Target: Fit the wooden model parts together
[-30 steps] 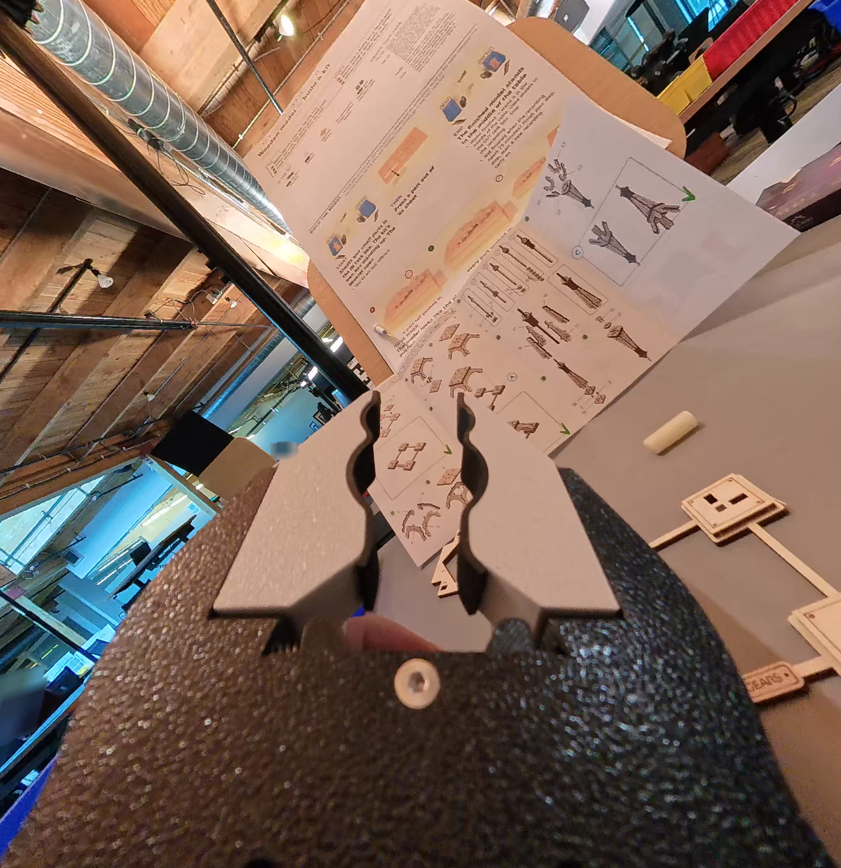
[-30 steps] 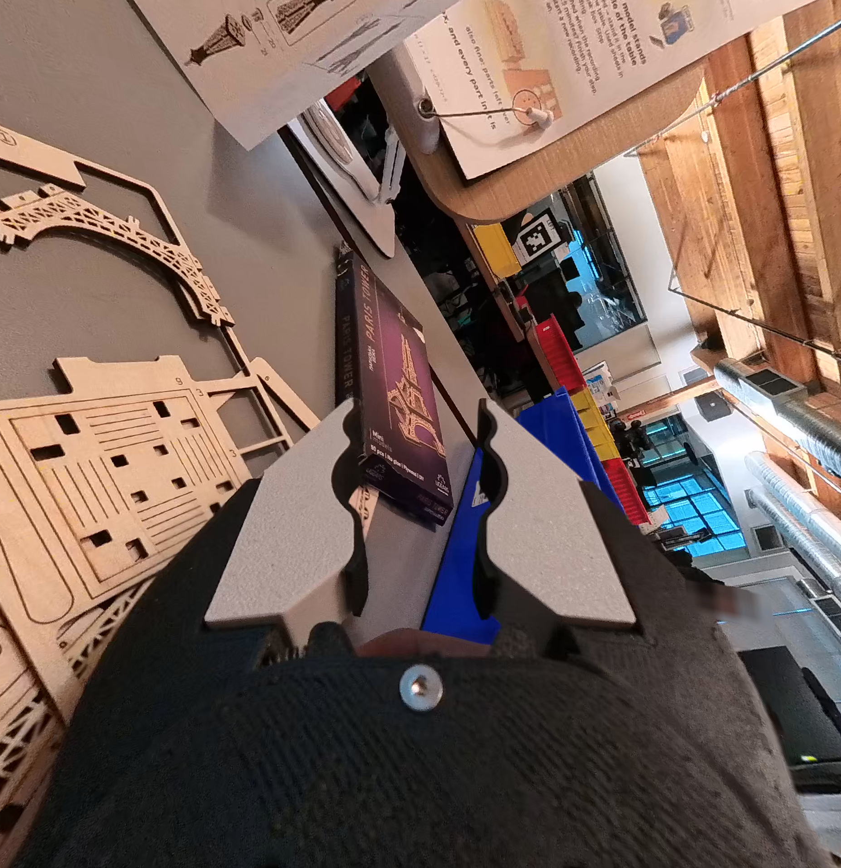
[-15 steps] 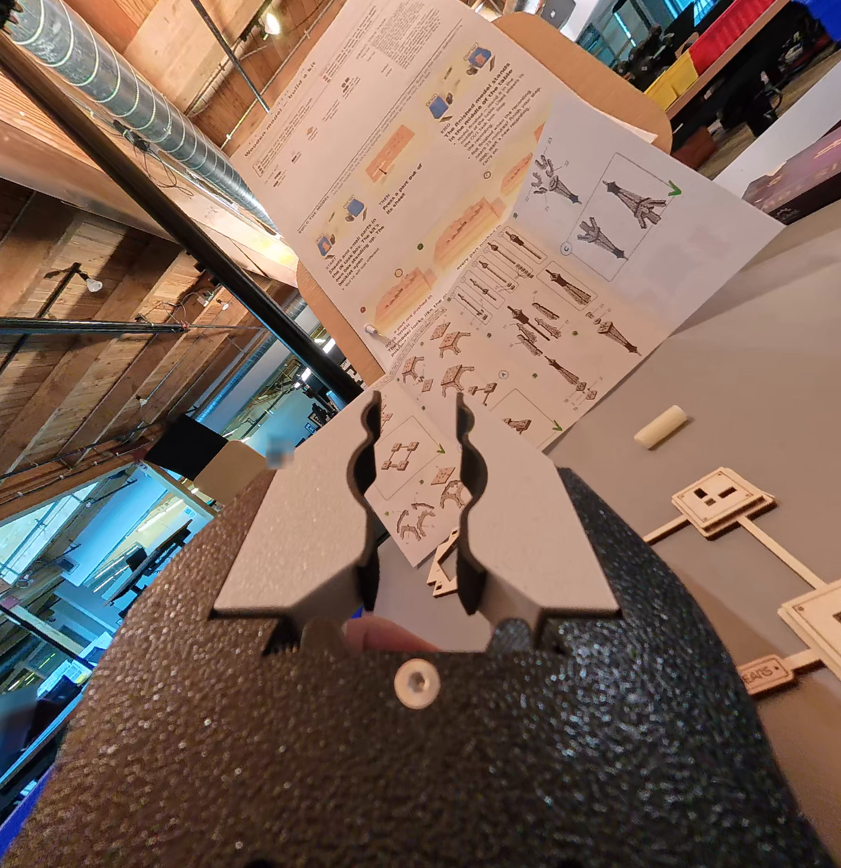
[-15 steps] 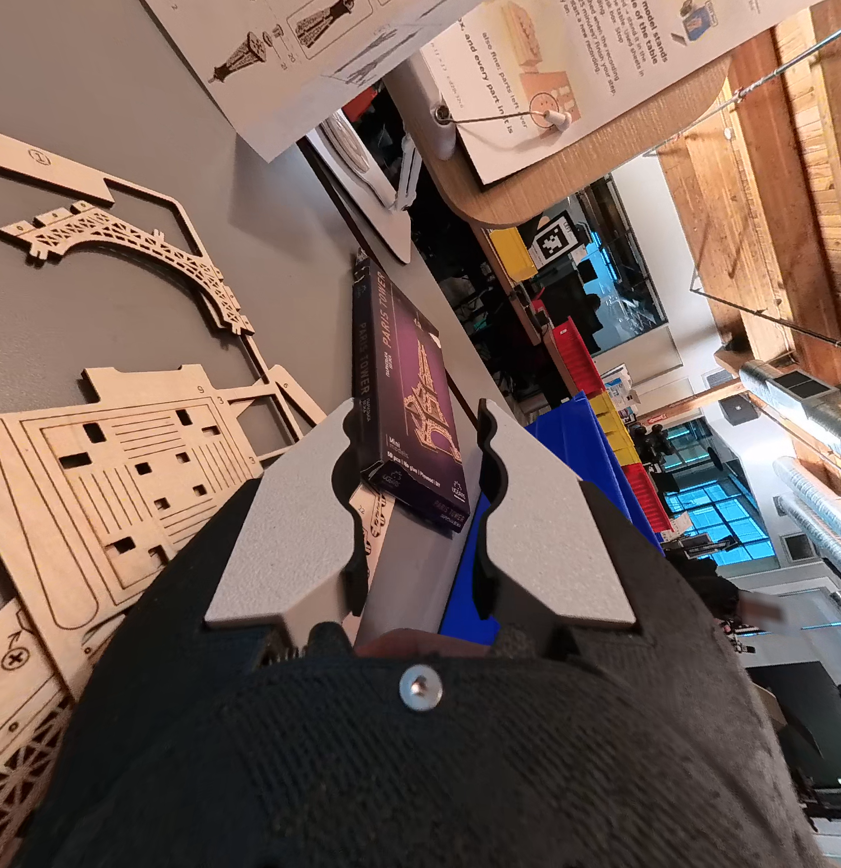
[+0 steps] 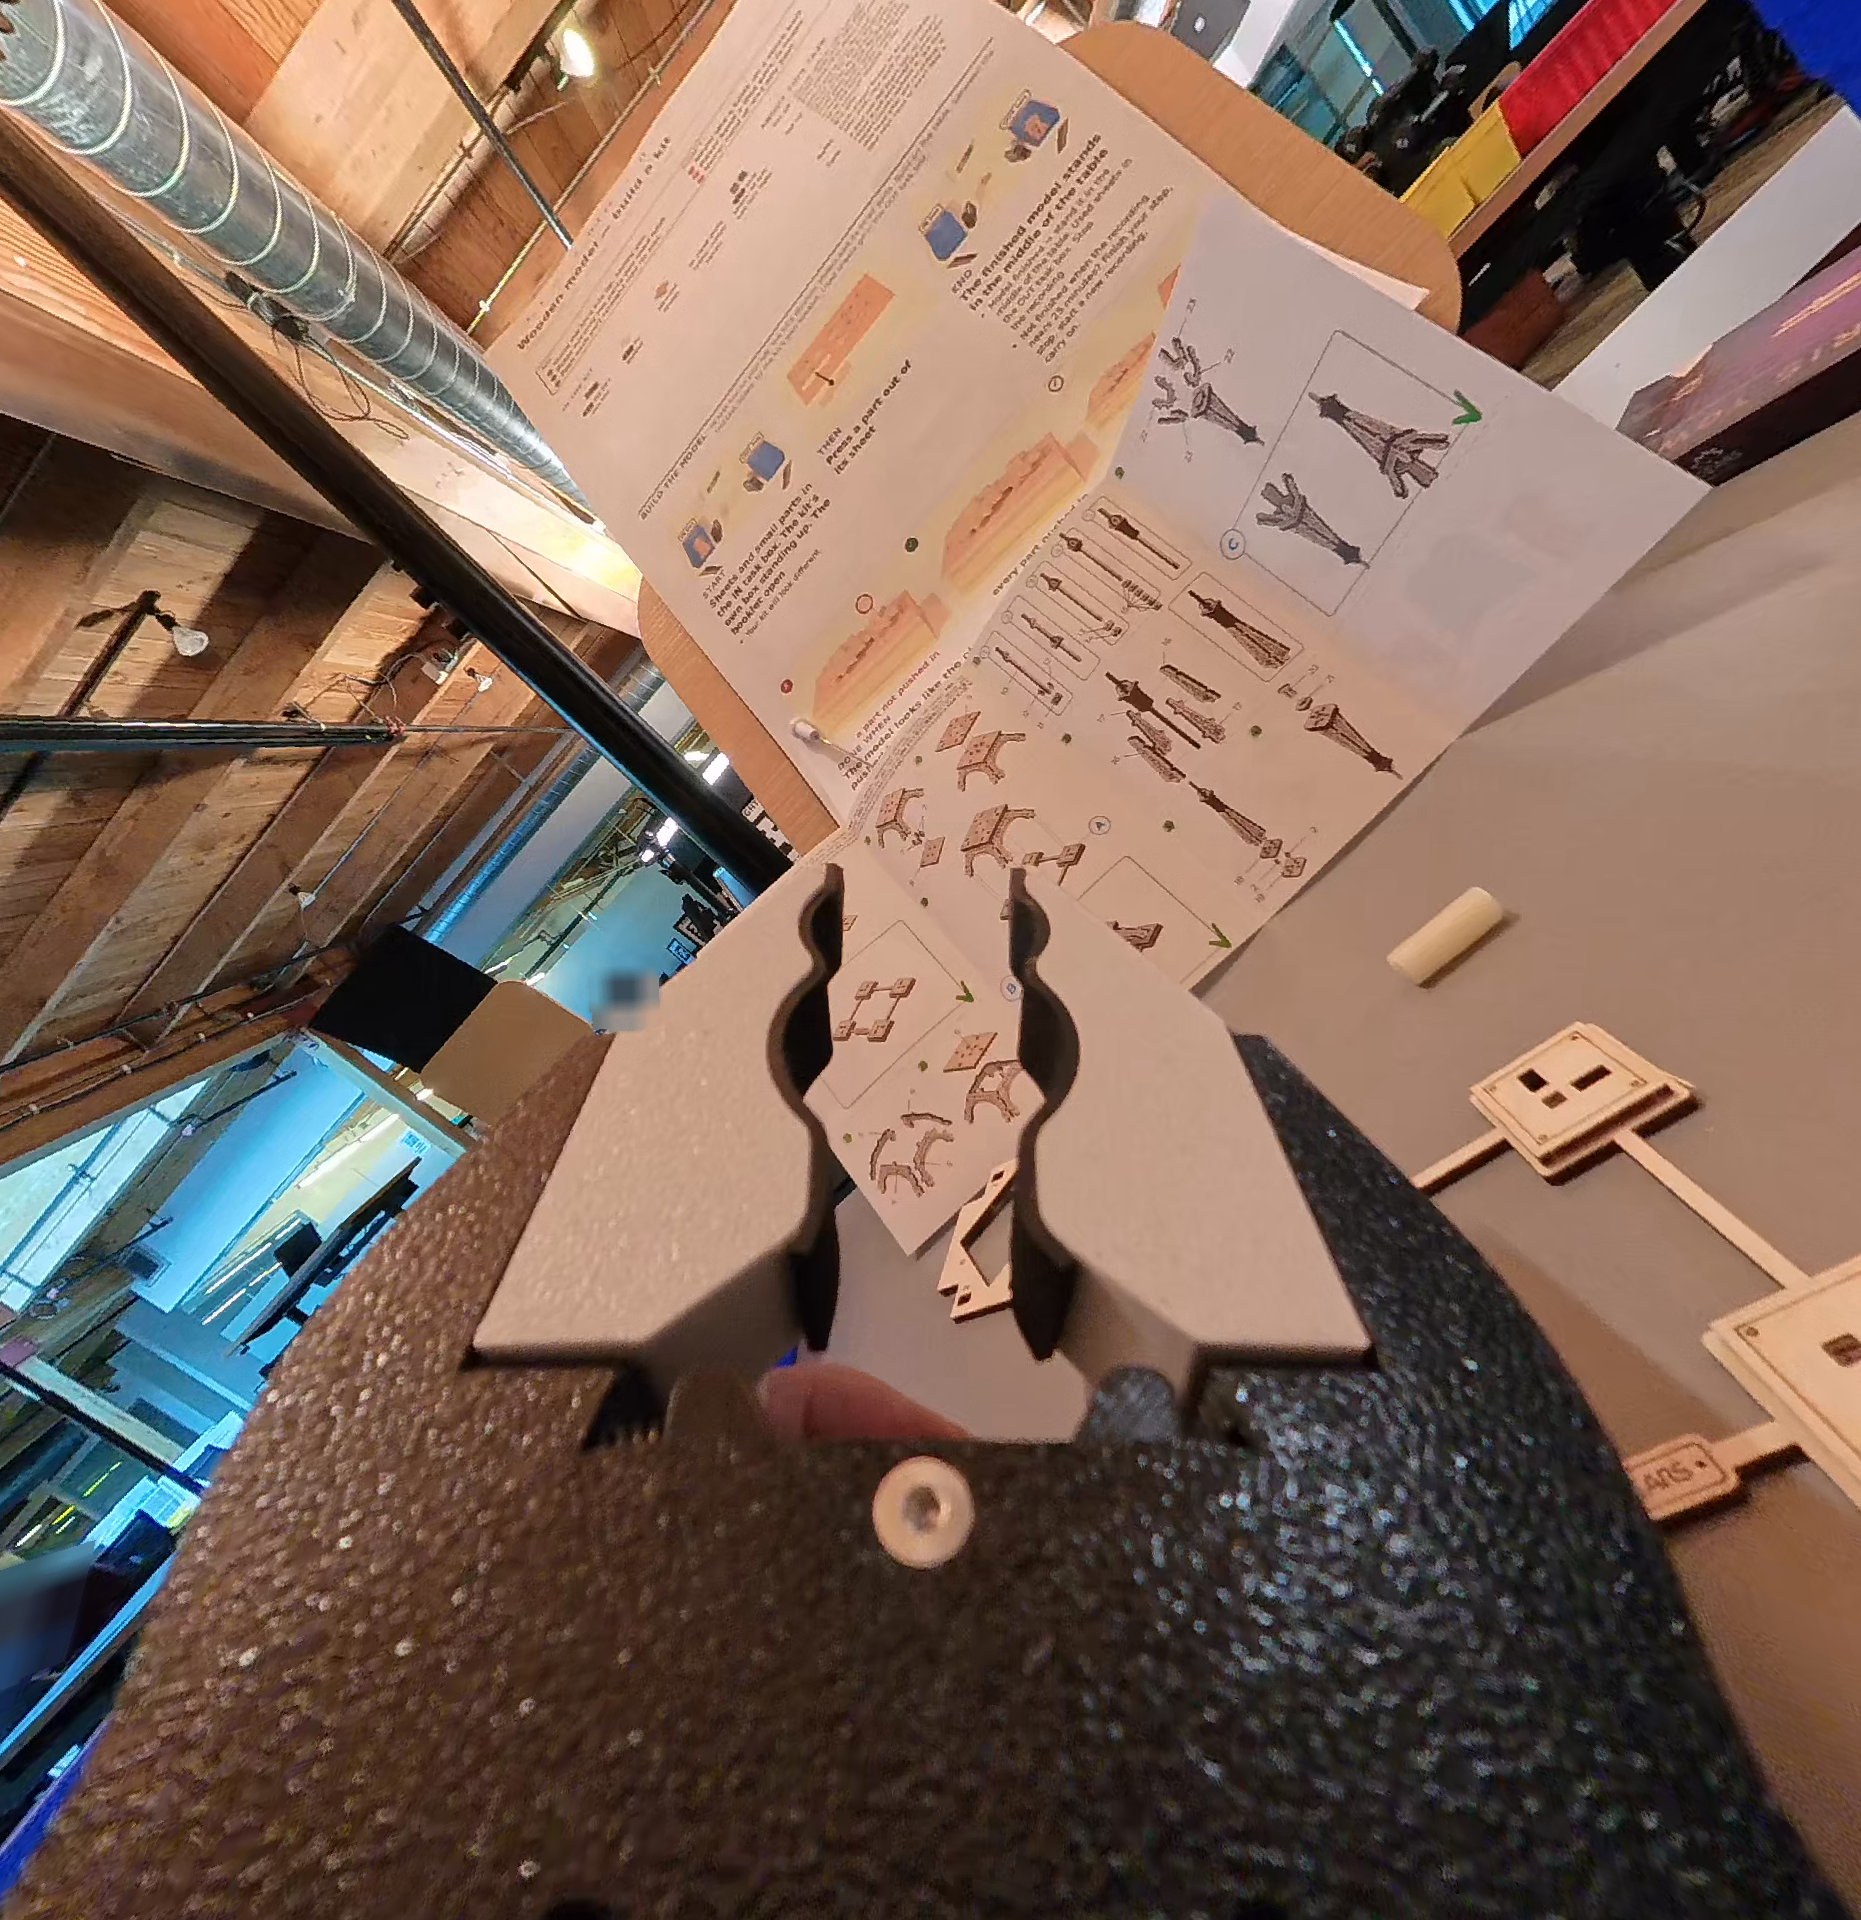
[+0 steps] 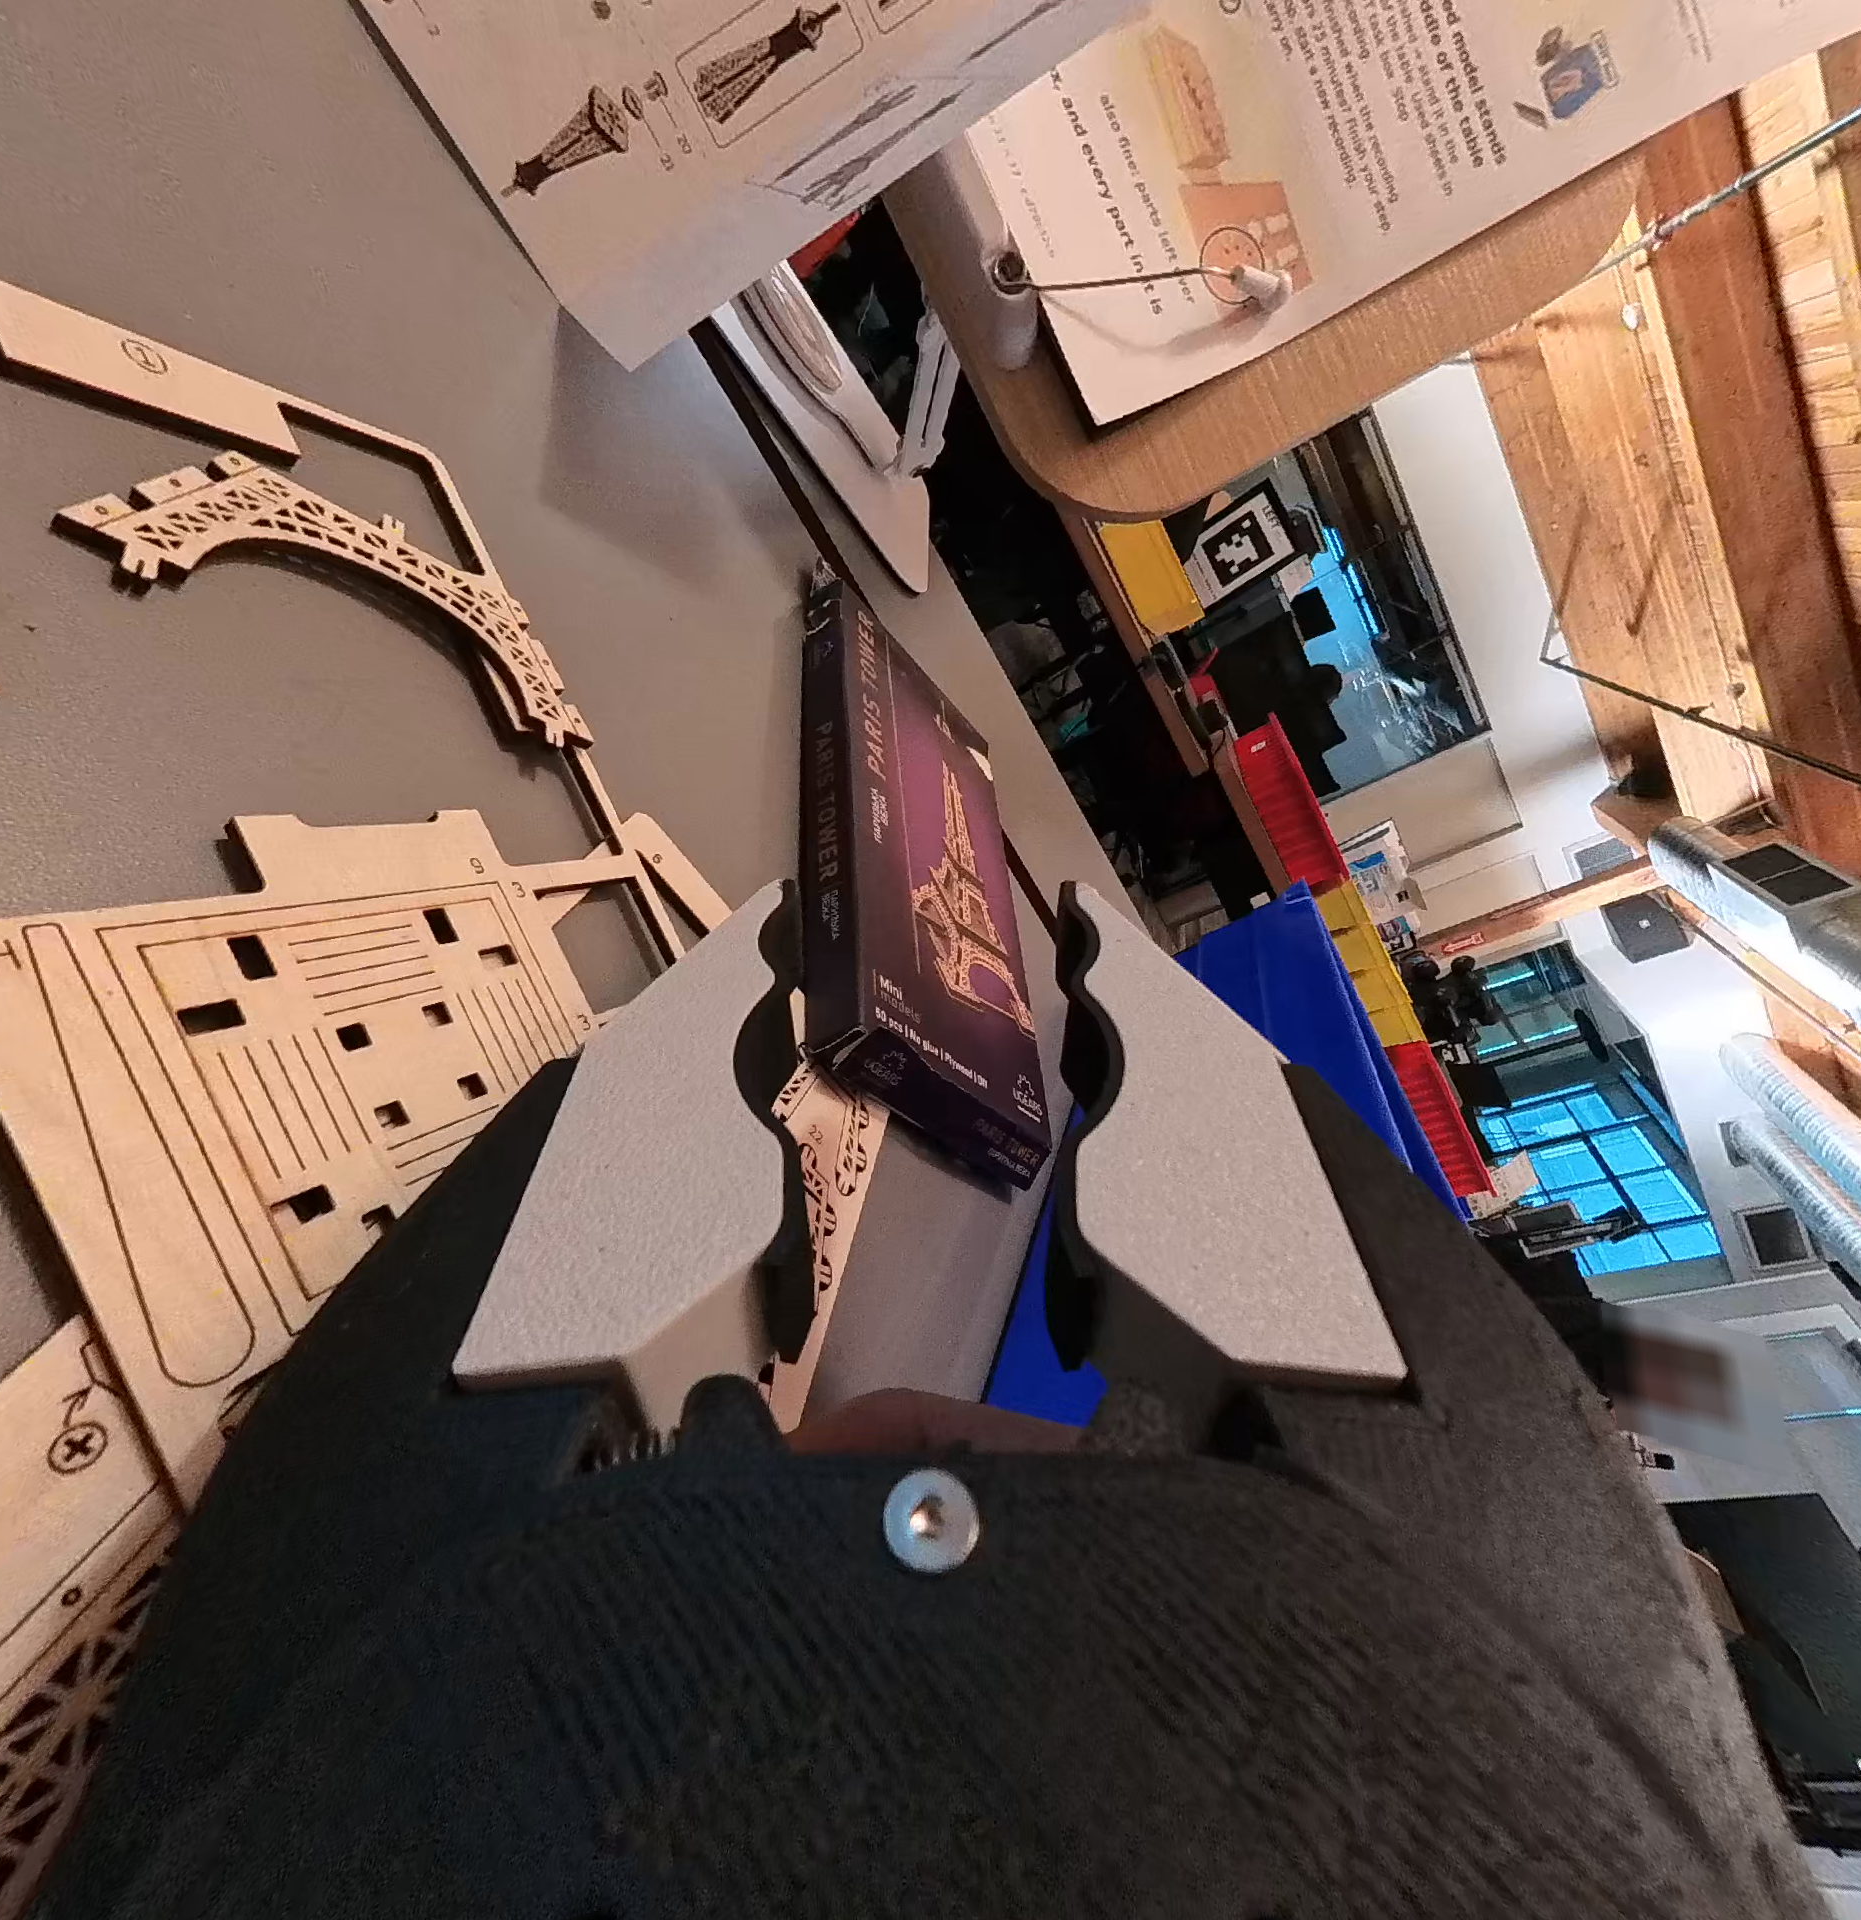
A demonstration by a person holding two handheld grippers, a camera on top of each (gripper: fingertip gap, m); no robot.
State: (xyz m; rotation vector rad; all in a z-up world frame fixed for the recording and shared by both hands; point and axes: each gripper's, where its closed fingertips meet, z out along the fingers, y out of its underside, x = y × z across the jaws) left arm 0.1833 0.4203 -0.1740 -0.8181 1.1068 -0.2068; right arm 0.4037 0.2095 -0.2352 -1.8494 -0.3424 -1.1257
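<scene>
Left gripper [image 5: 921, 904]: jaws parted by a clear gap, nothing between them. It is raised off the grey table [image 5: 1632, 831] and tilted, its fingers aimed toward the instruction sheet [image 5: 1269, 665] that leans at the table's far edge. A small wooden piece [image 5: 976, 1262] lies on the table behind the gap, partly hidden by the right-hand finger and apart from it. A fingertip of the holding hand [image 5: 853, 1405] shows at the base of the fingers. To the right lie square wooden plates on thin sprues [image 5: 1575, 1107] and, farther off, a cream cylinder [image 5: 1445, 935].

Right gripper [image 6: 921, 909]: jaws likewise apart and empty, touching nothing. It is rolled steeply to one side, so that the table runs diagonally across the view. Beyond the fingers a dark purple kit box [image 6: 921, 894] stands on the table near its edge. To the left lies the wooden part sheet [image 6: 282, 1039] with slotted panels, and beyond it a lattice arch piece [image 6: 354, 561] within its cut frame. A narrow lattice strip [image 6: 827, 1153] shows just below the box, seen through the gap. Blue bins [image 6: 1290, 997] stand past the table edge.
</scene>
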